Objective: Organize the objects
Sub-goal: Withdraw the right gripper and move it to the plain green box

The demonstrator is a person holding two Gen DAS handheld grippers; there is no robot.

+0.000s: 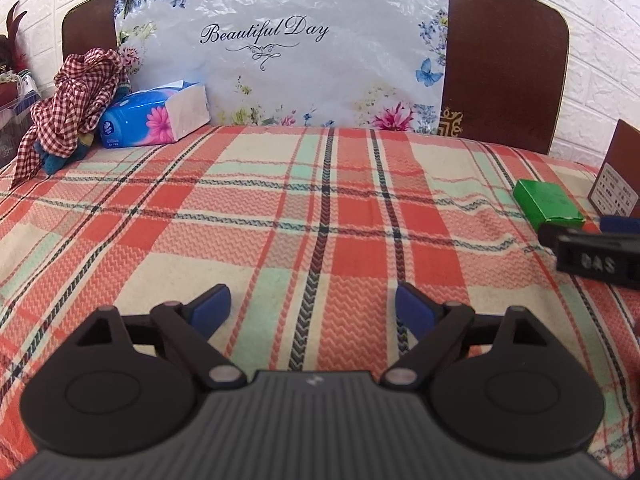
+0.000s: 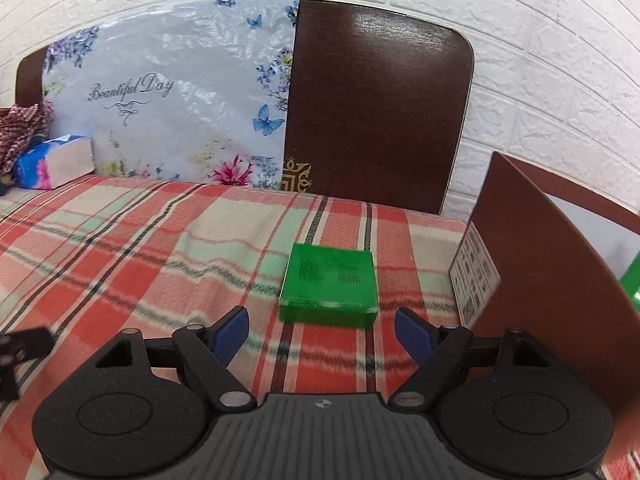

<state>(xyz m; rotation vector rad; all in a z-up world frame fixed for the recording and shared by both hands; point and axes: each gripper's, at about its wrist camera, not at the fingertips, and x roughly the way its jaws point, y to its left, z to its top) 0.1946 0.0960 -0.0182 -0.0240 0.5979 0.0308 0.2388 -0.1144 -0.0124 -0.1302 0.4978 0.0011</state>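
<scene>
A flat green box (image 2: 330,285) lies on the plaid bedspread (image 2: 140,248), just ahead of my right gripper (image 2: 322,330), which is open and empty with the box a little beyond its fingertips. The same box shows at the far right in the left wrist view (image 1: 546,204). My left gripper (image 1: 312,310) is open and empty over the middle of the bedspread (image 1: 280,208). A blue tissue pack (image 1: 154,118) and a red checked cloth (image 1: 76,96) lie at the back left by the headboard.
A brown board with a white label (image 2: 552,280) stands upright just right of the green box. The dark headboard (image 2: 376,104), with a floral "Beautiful Day" sheet (image 1: 280,48) on it, stands against a white brick wall. The right gripper's body (image 1: 596,256) shows at the right edge of the left wrist view.
</scene>
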